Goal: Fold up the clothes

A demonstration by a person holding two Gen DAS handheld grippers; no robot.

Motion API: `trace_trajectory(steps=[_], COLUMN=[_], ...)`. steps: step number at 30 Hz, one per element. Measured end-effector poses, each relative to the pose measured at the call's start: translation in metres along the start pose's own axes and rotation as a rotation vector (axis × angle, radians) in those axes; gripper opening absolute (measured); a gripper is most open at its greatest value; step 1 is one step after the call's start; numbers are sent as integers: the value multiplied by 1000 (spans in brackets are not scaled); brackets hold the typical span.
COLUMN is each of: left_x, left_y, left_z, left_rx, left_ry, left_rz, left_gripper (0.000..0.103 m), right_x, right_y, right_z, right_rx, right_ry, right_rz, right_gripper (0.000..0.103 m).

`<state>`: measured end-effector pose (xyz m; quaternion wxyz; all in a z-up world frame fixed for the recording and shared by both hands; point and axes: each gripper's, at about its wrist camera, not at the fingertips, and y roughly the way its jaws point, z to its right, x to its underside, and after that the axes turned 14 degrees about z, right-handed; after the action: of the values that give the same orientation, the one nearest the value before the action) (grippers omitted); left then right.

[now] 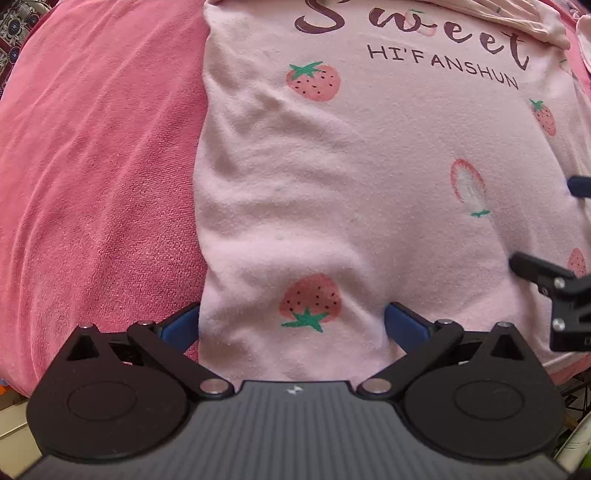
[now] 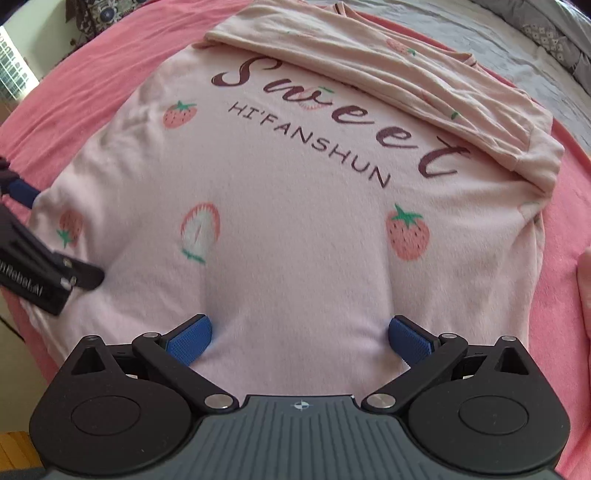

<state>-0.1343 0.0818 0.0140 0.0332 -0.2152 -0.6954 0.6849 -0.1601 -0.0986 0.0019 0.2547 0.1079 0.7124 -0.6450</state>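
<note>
A pale pink shirt (image 1: 369, 166) printed with strawberries and "Sweet HI'FANSHUN" lies flat, front up, on a pink blanket (image 1: 92, 166). One sleeve (image 2: 388, 81) is folded across the chest near the collar. My left gripper (image 1: 293, 325) is open at the shirt's near left hem, with cloth lying between its blue fingers (image 1: 181, 326). My right gripper (image 2: 301, 339) is open too, straddling the hem further right on the shirt (image 2: 295, 221). Each gripper shows at the edge of the other's view: right gripper (image 1: 550, 225), left gripper (image 2: 59, 236).
The pink blanket (image 2: 576, 206) reaches beyond the shirt on both sides. Grey bedding (image 2: 517, 44) lies behind it at the far right. A patterned cloth (image 1: 14, 26) and a white slatted thing (image 2: 14, 77) sit at the far left. The blanket's near edge drops off beneath the grippers.
</note>
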Motion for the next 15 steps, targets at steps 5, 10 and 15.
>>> trace_trajectory(steps=[5,10,15], left_x=[5,28,73], left_y=[-7,-27,-55], left_z=[0,-9,-31], left_rx=[7,24,-16], left_ry=[8,31,29], left_rz=[-2,28,26], left_gripper=[103,103,102], right_x=[32,68,101], right_y=[-26,-51,-75], right_z=[15,22,6], right_rx=[-2,46,210], right_ry=[68,14,-216], right_rz=[-49,-130,-187], right_gripper=[103,103,102])
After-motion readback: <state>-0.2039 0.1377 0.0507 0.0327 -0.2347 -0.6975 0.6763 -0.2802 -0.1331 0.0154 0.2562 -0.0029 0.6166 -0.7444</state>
